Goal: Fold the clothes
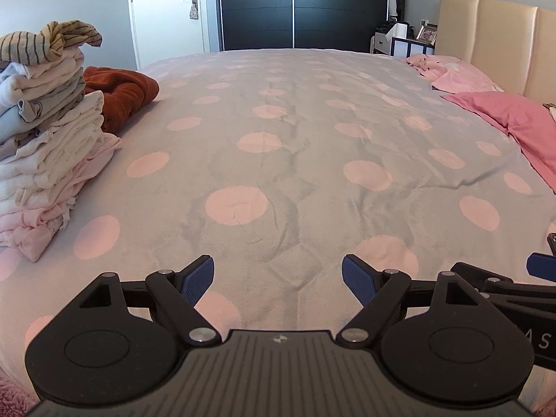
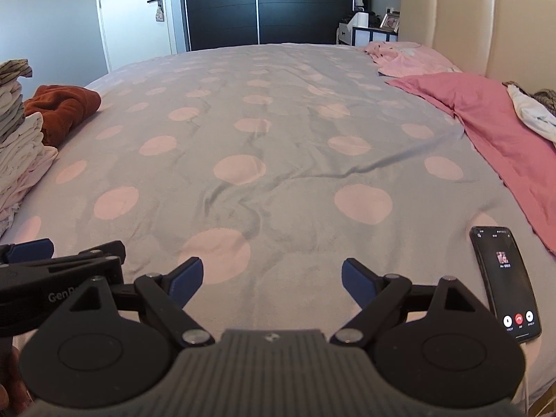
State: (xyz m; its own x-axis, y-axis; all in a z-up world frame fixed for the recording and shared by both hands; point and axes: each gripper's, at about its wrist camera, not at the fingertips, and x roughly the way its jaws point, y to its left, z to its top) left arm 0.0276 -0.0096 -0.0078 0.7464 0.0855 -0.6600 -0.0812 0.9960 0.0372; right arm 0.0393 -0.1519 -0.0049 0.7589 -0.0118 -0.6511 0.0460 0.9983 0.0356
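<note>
A tall stack of folded clothes (image 1: 45, 146) in white, pink and grey stands at the bed's left edge, with a striped garment (image 1: 52, 40) crumpled on top; it also shows in the right wrist view (image 2: 21, 153). A rust-brown garment (image 1: 121, 93) lies unfolded behind it, also seen in the right wrist view (image 2: 62, 107). My left gripper (image 1: 278, 278) is open and empty, low over the near part of the bed. My right gripper (image 2: 271, 279) is open and empty, just right of the left one. A loose white and pale-blue garment (image 2: 531, 111) lies far right by the headboard.
The bed has a grey duvet with pink dots (image 1: 278, 146). Pink pillows (image 2: 486, 121) lie along the cream headboard (image 2: 469, 21) on the right. A phone (image 2: 504, 285) with a lit call screen lies near the right gripper. A dark wardrobe (image 1: 302, 7) and a door stand beyond.
</note>
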